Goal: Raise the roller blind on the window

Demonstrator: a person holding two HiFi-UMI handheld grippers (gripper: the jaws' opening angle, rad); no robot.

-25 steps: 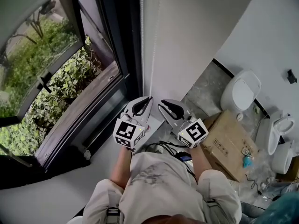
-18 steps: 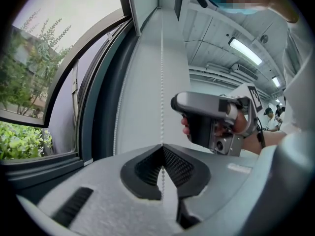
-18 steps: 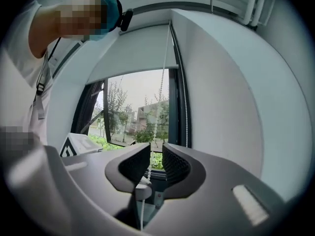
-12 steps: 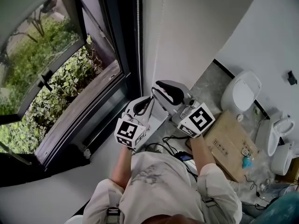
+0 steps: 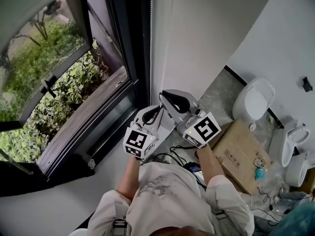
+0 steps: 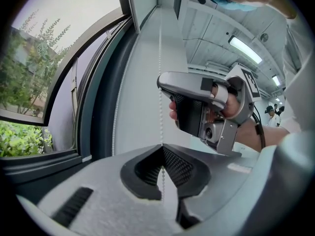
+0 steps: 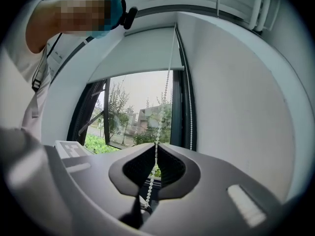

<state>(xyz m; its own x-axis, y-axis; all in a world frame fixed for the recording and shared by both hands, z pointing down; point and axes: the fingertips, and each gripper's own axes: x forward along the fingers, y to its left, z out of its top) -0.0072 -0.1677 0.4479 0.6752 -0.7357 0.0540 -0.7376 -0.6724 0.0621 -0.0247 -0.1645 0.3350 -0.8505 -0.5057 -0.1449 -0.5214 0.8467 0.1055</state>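
Observation:
A white bead chain (image 5: 169, 38) hangs down the white wall beside the dark window frame (image 5: 139, 58). My left gripper (image 5: 158, 107) is shut on one strand of it; in the left gripper view the chain (image 6: 160, 63) runs straight up from the closed left gripper (image 6: 161, 145). My right gripper (image 5: 164, 93) sits just above and right of the left, shut on the chain (image 7: 166, 90), which enters the right gripper (image 7: 156, 144) at its closed tips. The pale roller blind (image 7: 133, 53) covers the top part of the window. A second strand (image 7: 190, 107) hangs by the frame.
An open window sash (image 5: 59, 68) and green bushes (image 5: 49, 102) lie to the left. Right of me on the floor are a toilet (image 5: 255, 98), a cardboard box (image 5: 241, 149) and black cables (image 5: 170, 157). The white wall (image 5: 211, 28) is straight ahead.
The right gripper rose from beside the left gripper to above it on the chain, then dropped slightly. The left gripper sank a little.

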